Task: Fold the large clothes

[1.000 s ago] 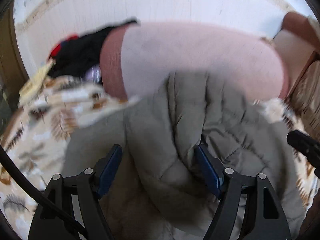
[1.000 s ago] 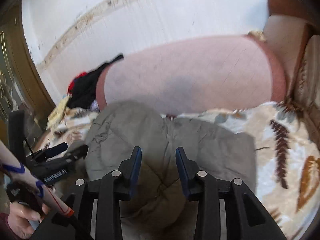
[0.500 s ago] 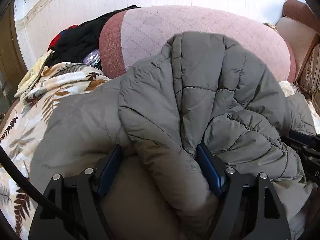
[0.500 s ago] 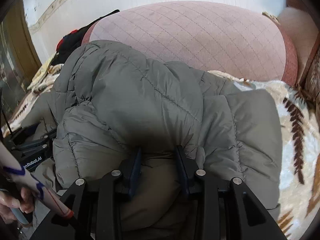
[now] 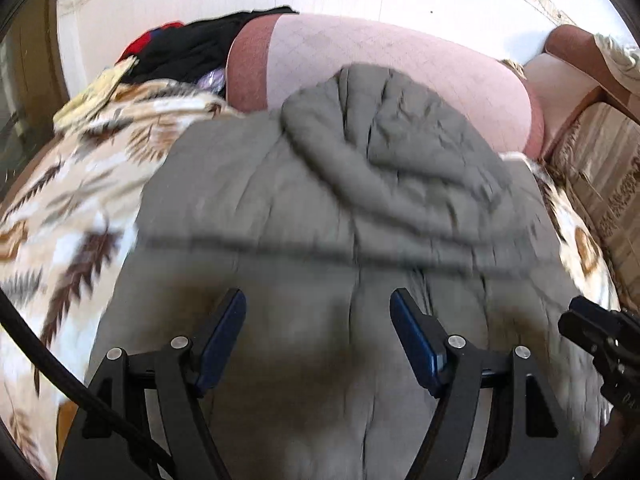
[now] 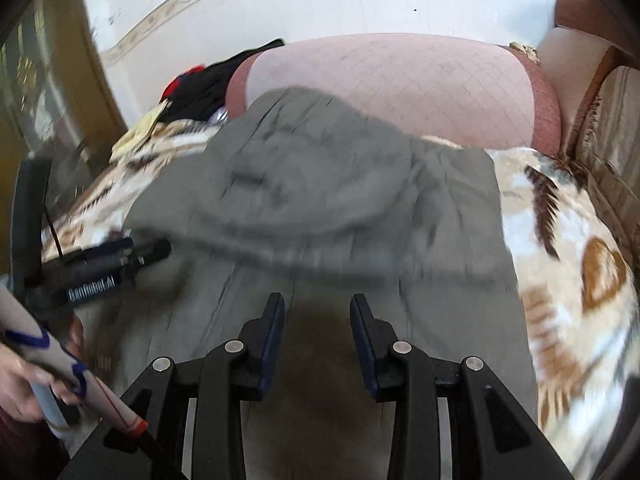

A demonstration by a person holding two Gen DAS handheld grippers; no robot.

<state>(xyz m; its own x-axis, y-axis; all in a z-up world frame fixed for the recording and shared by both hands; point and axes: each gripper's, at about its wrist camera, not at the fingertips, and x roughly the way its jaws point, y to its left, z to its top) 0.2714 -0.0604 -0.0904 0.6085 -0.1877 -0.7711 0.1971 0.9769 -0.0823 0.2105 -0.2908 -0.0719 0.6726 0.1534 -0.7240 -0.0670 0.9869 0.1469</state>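
A grey-green quilted puffer jacket lies on a leaf-patterned blanket, its upper part folded forward in a rounded flap. My left gripper is open and empty, hovering just above the jacket's near part. My right gripper is partly open and empty, also above the near part of the jacket. The left gripper shows at the left of the right wrist view. The right gripper's body shows at the right edge of the left wrist view.
A large pink quilted cushion stands behind the jacket against the white wall. A pile of dark and red clothes lies at the back left. Brown sofa cushions stand to the right.
Both grippers have let go of the jacket's folded part and pulled back. The raised flap has dropped and now lies flatter on the jacket.
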